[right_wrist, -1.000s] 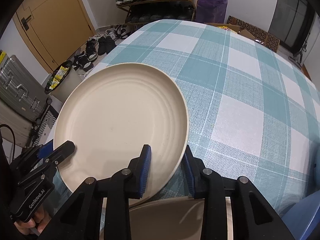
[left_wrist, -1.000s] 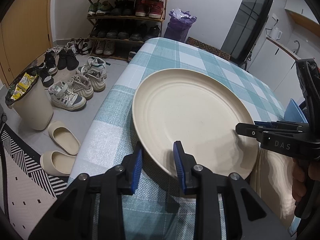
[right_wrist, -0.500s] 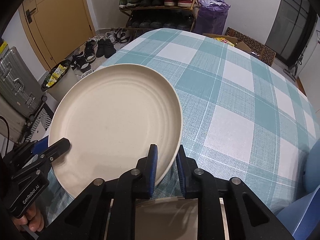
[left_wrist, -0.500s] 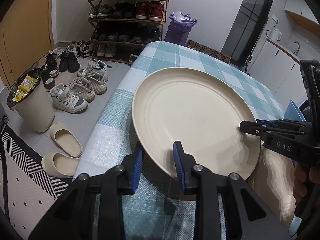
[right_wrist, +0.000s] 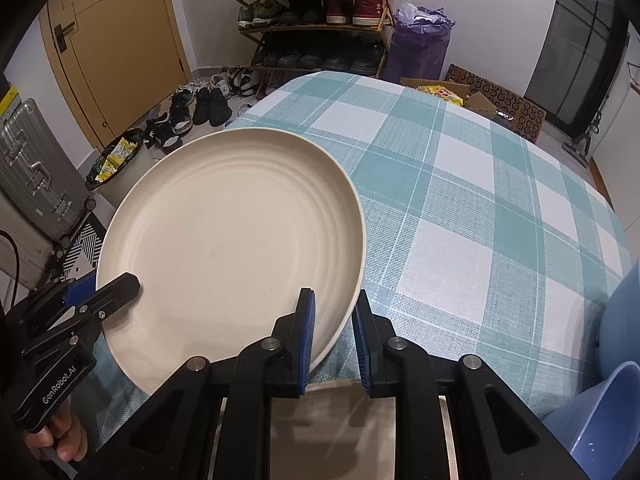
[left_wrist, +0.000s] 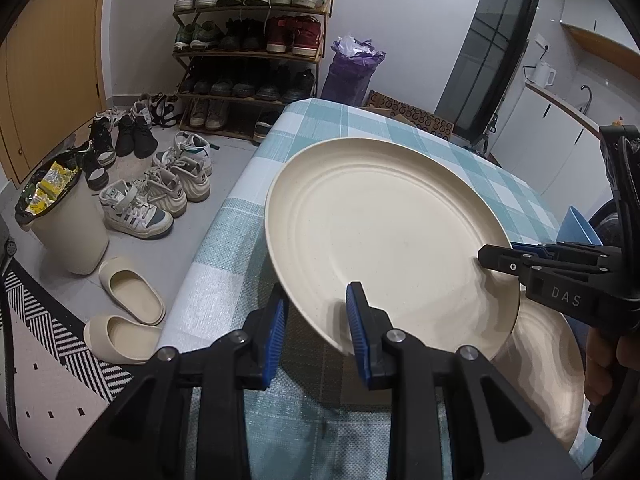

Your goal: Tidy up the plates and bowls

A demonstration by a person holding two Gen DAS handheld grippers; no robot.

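cream ridged round plate [left_wrist: 384, 236], rim pinched by left gripper [left_wrist: 316, 322], right gripper [right_wrist: 334, 330]

"das" on the right gripper [left_wrist: 494, 258]; "genrobot.ai" on the left gripper [right_wrist: 128, 282].

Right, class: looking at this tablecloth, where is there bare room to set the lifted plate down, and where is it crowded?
Free: the checked tablecloth beyond the cream plate, bare out to its far edge by the shoe rack. Crowded: the near edge, where a second plate lies under the lifted one, both grippers hold its rim, and blue bowls sit at the near right corner.
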